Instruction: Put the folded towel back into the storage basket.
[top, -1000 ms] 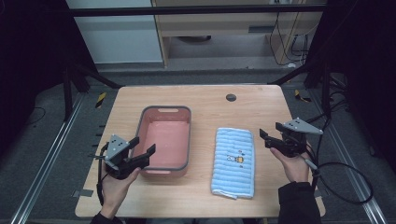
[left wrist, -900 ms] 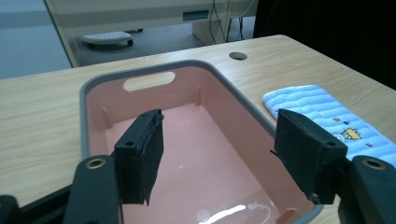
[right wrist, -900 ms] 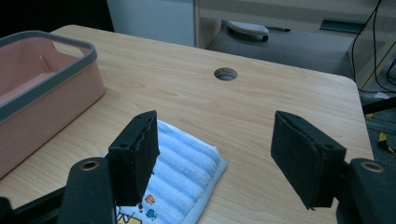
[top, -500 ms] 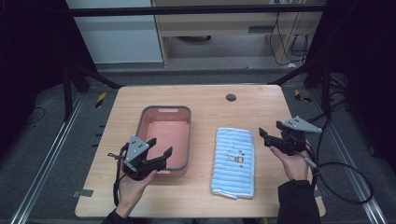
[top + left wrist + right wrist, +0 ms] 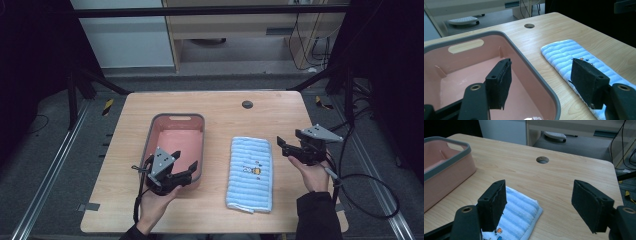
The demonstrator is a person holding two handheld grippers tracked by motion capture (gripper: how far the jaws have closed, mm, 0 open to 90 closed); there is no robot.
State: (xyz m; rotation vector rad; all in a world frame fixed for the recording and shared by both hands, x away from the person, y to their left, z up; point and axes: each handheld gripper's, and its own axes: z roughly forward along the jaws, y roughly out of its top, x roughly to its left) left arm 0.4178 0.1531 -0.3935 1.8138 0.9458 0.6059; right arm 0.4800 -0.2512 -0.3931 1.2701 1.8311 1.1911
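Observation:
A pink basin with a grey rim (image 5: 172,119) stands left of centre on the wooden table, empty inside. Beside it on the right lies a folded blue striped towel (image 5: 250,172) with a small printed figure. My left gripper (image 5: 184,160) hovers open over the basin's near right corner. In the left gripper view (image 5: 544,75) one jaw hangs over the basin (image 5: 534,75) and the other lines up with the towel (image 5: 564,53). My right gripper (image 5: 283,146) is held just right of the towel, pointing left. Its jaws have just been opening, and nothing is between them (image 5: 541,202).
A round cable hole (image 5: 247,104) sits in the table's far middle. Black cables trail from the right gripper off the table's right edge (image 5: 350,175). Bare wood lies beyond the towel and around the basin (image 5: 449,160).
The left hand has carried its gripper rightward, from the basin's near left corner to its near right corner. The right gripper has kept its place.

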